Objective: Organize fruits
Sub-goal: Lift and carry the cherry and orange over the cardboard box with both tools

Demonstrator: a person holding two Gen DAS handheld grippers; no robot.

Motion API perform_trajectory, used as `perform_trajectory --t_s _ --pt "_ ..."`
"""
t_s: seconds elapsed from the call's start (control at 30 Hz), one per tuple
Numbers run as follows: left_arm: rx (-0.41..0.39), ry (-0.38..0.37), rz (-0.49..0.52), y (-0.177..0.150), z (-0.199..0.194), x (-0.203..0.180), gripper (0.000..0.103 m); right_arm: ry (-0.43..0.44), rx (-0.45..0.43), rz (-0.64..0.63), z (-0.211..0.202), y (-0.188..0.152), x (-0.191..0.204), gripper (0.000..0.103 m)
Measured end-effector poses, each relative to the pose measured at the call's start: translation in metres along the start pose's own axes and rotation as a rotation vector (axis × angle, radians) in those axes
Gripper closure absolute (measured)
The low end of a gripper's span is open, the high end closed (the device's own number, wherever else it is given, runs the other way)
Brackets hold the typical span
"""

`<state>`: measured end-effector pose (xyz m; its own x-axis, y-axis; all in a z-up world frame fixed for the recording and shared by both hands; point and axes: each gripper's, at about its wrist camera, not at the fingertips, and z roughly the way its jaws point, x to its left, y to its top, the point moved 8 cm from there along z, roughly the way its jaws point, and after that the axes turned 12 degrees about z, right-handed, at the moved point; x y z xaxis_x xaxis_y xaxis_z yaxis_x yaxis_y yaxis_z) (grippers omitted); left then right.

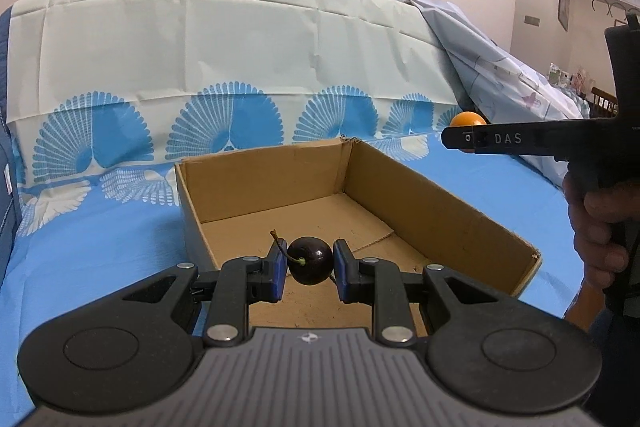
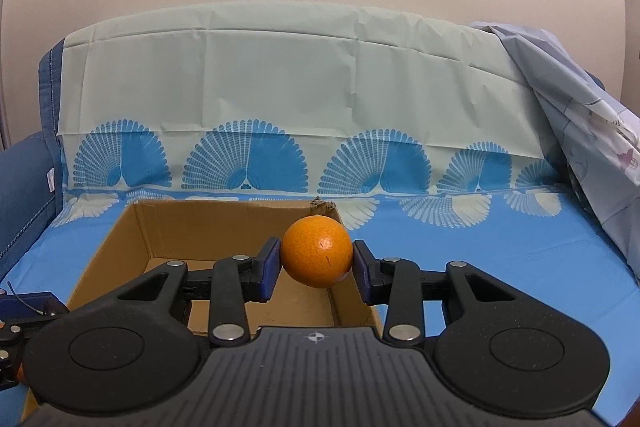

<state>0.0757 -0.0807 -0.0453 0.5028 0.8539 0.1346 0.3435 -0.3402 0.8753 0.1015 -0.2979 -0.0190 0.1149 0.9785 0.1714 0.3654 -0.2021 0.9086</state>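
My left gripper (image 1: 309,267) is shut on a dark cherry (image 1: 310,260) with a stem and holds it above the near end of an open cardboard box (image 1: 440,211). My right gripper (image 2: 316,265) is shut on an orange (image 2: 317,251) and holds it over the box's right wall (image 2: 352,307). In the left wrist view the right gripper (image 1: 460,139) comes in from the right, above the box's far right corner, with the orange (image 1: 467,119) partly hidden behind its finger. The box floor in view is bare.
The box stands on a blue cloth (image 1: 100,247) with white fan patterns that also hangs over a backrest (image 2: 280,87). A crumpled light-blue sheet (image 2: 592,147) lies at the right. A person's hand (image 1: 600,227) holds the right gripper's handle.
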Motion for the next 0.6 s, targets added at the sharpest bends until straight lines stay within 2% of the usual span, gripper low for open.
perform_trajectory --t_s 0.6 --pt "0.006 -0.01 0.01 -0.0005 0.0008 -0.0048 0.076 0.0 0.005 -0.019 0.0015 -0.0036 0.0057 0.063"
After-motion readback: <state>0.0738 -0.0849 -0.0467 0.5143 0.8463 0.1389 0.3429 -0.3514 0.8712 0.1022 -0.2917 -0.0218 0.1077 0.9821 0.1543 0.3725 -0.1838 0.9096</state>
